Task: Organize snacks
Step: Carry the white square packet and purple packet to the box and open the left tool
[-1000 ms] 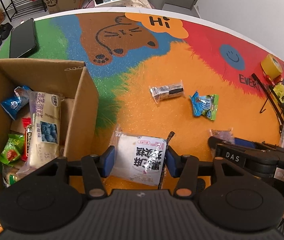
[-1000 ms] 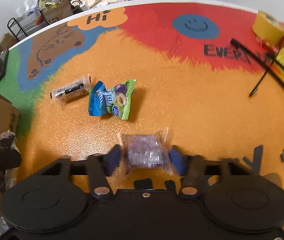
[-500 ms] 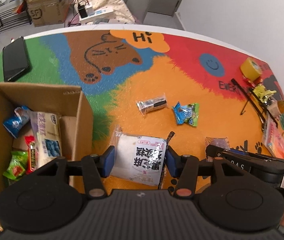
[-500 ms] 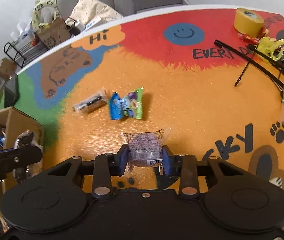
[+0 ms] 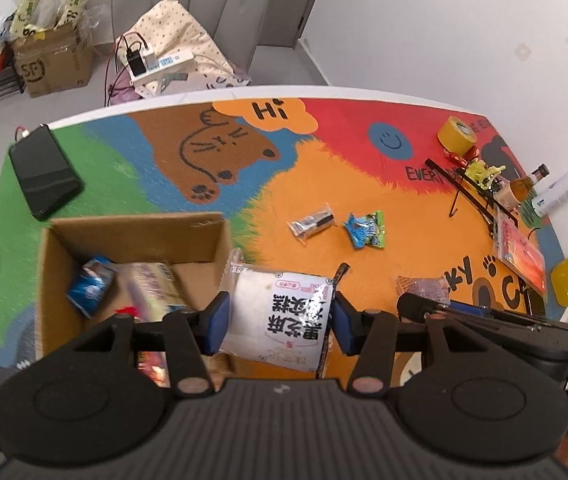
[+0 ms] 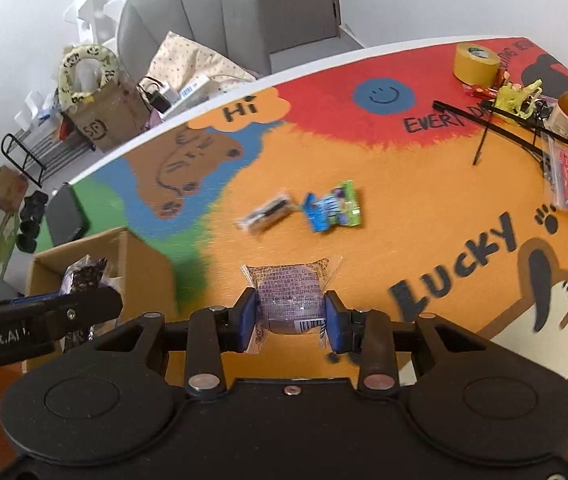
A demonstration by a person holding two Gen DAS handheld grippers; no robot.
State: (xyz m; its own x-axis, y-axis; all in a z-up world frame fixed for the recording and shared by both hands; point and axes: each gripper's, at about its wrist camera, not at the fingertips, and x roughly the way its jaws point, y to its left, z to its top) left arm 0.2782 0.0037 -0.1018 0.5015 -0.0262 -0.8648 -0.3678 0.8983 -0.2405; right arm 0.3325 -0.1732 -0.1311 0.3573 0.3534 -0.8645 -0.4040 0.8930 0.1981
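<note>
Right of the cardboard box [image 5: 132, 236], open mat [image 5: 383, 248] holds two loose snacks. We clamp our left gripper [image 5: 280, 316] on the white packet [image 5: 280, 312], our right gripper [image 6: 288, 318] on the purple packet [image 6: 288, 300].

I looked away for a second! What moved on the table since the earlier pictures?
Both tools lifted their snacks off the table: the left tool carries the white packet toward the cardboard box, the right tool holds the purple snack. The two small snacks stayed put.
</note>
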